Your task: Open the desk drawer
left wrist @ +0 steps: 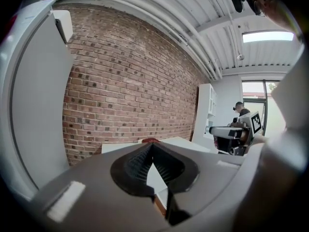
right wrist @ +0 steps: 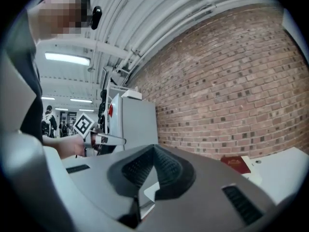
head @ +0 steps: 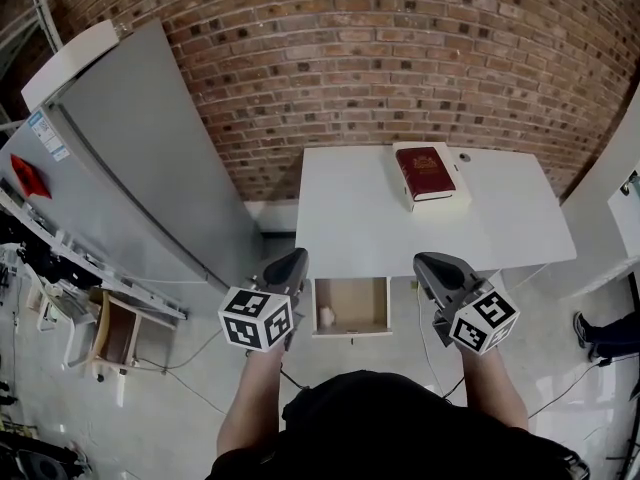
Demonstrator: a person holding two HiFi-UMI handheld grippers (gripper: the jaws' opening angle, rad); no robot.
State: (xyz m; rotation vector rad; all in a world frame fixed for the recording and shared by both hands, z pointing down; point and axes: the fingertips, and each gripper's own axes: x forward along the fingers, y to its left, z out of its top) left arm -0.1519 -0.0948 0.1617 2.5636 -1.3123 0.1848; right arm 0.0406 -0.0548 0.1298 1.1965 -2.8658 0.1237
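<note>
No text, number or brand name is legible in any view.

- The red book (head: 425, 172), far on the white desk (head: 370, 218), has a gold cover mark too small to read.
- The grey refrigerator (head: 130, 158), at left, bears a pale label (head: 47, 134) with illegible print.
- The marker cube (head: 256, 318) on the left gripper (head: 292, 265) and its counterpart on the right gripper (head: 430, 266) show black-and-white square patterns only.

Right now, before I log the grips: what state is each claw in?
Left claw: closed, holding nothing.
Right claw: closed, holding nothing.
</note>
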